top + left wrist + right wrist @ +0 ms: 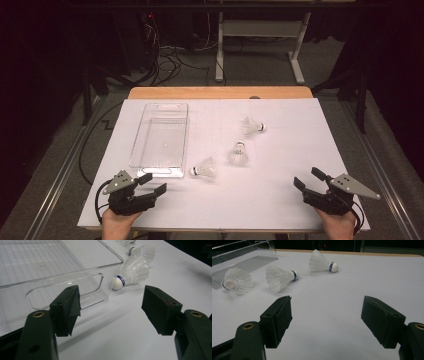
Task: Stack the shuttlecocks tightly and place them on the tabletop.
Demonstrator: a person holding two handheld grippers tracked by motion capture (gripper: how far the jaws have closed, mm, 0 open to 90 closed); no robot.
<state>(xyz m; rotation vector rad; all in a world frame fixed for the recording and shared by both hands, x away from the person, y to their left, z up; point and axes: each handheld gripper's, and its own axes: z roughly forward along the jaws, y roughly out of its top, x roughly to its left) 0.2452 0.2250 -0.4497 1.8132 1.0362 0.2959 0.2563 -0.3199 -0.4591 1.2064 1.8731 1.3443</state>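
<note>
Both the left gripper (153, 183) and right gripper (309, 178) stood with jaws apart, holding nothing. Three shuttlecocks, the nearest (205, 169), lay just right of the tray (150, 169). Featherlight and crushable, they probably wanted a gentle pinch at the cork.

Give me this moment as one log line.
left tool: open, empty, near clear tray | right tool: open, empty | three shuttlecocks: on table, outside tray | tray: empty
</note>
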